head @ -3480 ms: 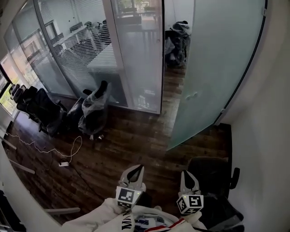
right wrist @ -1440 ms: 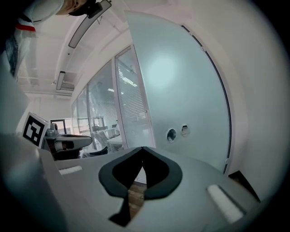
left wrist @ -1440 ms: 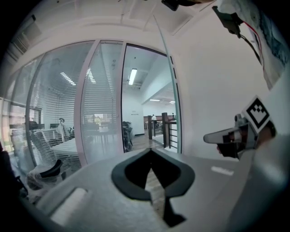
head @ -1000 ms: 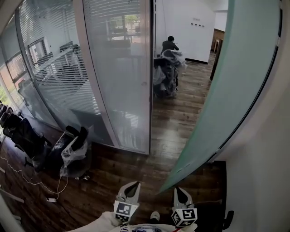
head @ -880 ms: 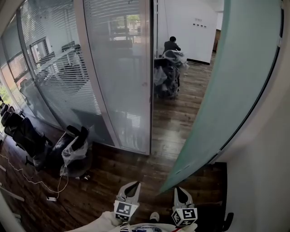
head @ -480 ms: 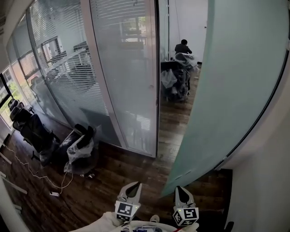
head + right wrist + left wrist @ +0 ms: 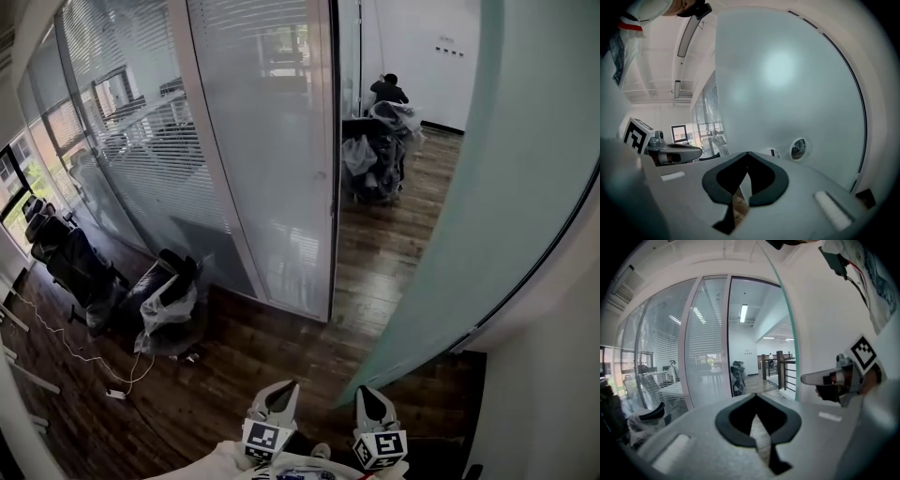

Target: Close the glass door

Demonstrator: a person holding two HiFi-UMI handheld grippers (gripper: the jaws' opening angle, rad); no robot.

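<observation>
Frosted glass door [image 7: 487, 187] stands wide open, taking up the right of the head view. Its free edge runs down to the wood floor [image 7: 272, 366], just ahead of the right gripper [image 7: 373, 403]. The doorway it should fill lies left of it, bounded by the edge of the glass partition [image 7: 272, 159].

In the right gripper view the pane [image 7: 787, 84] fills most of the frame, with a round fitting [image 7: 798, 148] low on its face. Nothing touches the door.

Step, as I judge it: the approach, push not yet begun. The next move calls for a gripper set against the pane or that fitting, then a swing toward the partition's edge.

Both grippers are low, close to the body, side by side, and point forward, tipped slightly down. The right's jaws [image 7: 747, 153] are closed tip to tip on nothing. The left gripper [image 7: 277, 398] is the same, its tips [image 7: 756, 395] meeting and empty.

Beyond: plastic-wrapped chairs [image 7: 173, 300] by the partition, and a person [image 7: 386, 89] in the far room.
</observation>
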